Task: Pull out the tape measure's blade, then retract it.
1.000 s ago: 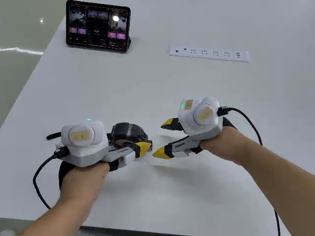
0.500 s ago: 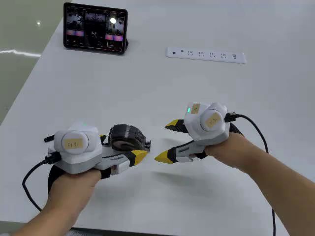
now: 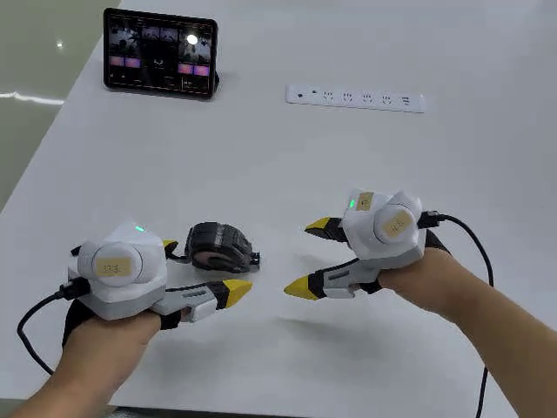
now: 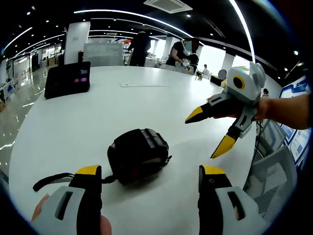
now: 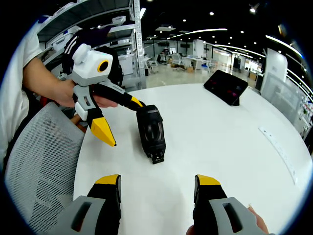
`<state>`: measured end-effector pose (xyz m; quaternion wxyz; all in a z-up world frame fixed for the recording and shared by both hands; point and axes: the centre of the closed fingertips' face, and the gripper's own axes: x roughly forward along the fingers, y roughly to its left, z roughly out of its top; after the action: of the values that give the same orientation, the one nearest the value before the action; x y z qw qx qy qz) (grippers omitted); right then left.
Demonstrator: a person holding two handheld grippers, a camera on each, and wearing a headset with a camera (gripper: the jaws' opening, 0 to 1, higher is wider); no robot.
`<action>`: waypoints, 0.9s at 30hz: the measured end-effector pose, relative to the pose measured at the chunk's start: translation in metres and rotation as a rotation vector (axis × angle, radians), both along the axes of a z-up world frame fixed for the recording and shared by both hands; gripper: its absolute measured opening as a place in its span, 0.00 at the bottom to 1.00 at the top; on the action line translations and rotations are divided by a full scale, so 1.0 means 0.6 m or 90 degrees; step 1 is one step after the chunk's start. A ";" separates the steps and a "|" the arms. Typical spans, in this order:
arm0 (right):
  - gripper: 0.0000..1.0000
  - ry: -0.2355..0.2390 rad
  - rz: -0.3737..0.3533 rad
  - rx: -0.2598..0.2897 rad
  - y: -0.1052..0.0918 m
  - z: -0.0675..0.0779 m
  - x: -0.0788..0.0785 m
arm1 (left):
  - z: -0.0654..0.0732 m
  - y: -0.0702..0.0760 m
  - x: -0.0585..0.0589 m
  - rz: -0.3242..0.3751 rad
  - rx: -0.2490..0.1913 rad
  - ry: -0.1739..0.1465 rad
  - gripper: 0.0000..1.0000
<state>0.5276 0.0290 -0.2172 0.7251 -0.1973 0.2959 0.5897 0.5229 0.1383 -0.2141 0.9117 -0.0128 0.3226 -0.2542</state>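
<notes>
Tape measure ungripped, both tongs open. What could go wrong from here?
1. The tape measure lies loose between the open tongs of the left gripper; closing off-centre may shove it away.
2. Its strap lies by one left tong and might get pinched.
3. The right gripper, open and apart from it, could miss the small blade tab.

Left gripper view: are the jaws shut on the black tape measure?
No, the black tape measure lies free, both jaws wide apart beside it.

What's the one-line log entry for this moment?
left gripper: open, tape measure before it, ungripped | right gripper: open, apart from it | blade: retracted
</notes>
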 end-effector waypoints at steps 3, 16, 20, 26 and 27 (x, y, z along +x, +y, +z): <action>0.59 0.000 -0.009 0.003 -0.007 0.003 -0.004 | 0.001 0.002 -0.004 -0.010 0.012 -0.003 0.78; 0.60 0.005 -0.034 0.014 -0.021 0.008 -0.013 | 0.010 -0.001 -0.017 -0.038 0.026 -0.013 0.80; 0.60 0.003 -0.039 0.018 -0.023 0.012 -0.014 | 0.010 -0.003 -0.018 -0.049 0.028 -0.017 0.80; 0.61 0.000 -0.051 0.028 -0.032 0.017 -0.018 | 0.019 -0.003 -0.021 -0.061 0.021 -0.024 0.80; 0.62 0.002 -0.055 0.032 -0.034 0.018 -0.019 | 0.020 -0.004 -0.023 -0.065 0.020 -0.025 0.81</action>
<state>0.5160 0.0089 -0.2064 0.7540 -0.1654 0.2902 0.5656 0.5092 0.1362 -0.2023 0.9038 0.0232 0.3088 -0.2954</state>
